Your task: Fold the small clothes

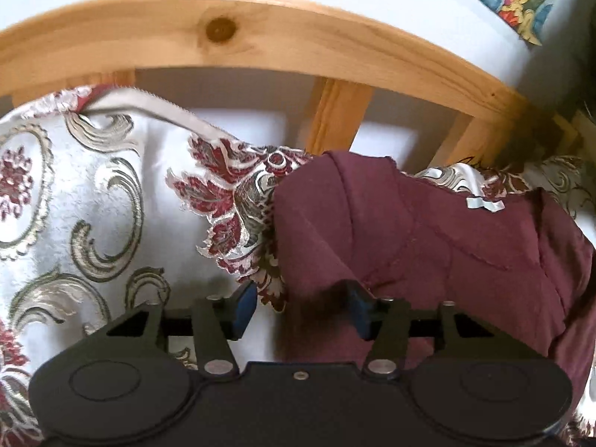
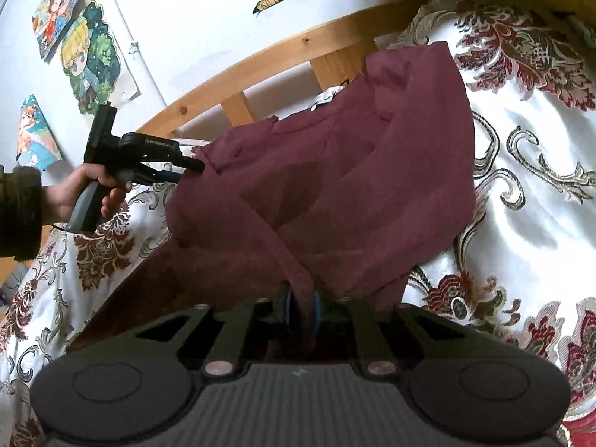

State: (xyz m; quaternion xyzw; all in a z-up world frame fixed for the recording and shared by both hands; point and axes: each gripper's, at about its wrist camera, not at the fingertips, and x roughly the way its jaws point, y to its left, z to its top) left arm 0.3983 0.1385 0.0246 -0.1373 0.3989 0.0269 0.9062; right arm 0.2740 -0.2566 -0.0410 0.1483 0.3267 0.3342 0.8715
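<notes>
A maroon garment (image 1: pixel 447 246) lies crumpled on a patterned bedspread (image 1: pixel 93 205), with a white tag (image 1: pixel 484 204) showing near its far edge. My left gripper (image 1: pixel 302 309) stands open at the garment's left edge. Its right finger rests on the cloth and its left finger is over the bedspread. In the right wrist view the garment (image 2: pixel 335 171) is lifted and draped toward me. My right gripper (image 2: pixel 301 313) is shut on a narrow fold of it, between the blue pads. The left gripper (image 2: pixel 186 169) appears there too, held by a hand (image 2: pixel 85 193), its tips at the cloth's far left edge.
A curved wooden bed rail with slats (image 1: pixel 260 37) runs behind the garment, a white wall beyond it. Colourful posters (image 2: pixel 85 56) hang on that wall. The white, red and gold bedspread (image 2: pixel 521 205) spreads to the right. A dark sleeve (image 2: pixel 20 212) enters at the left.
</notes>
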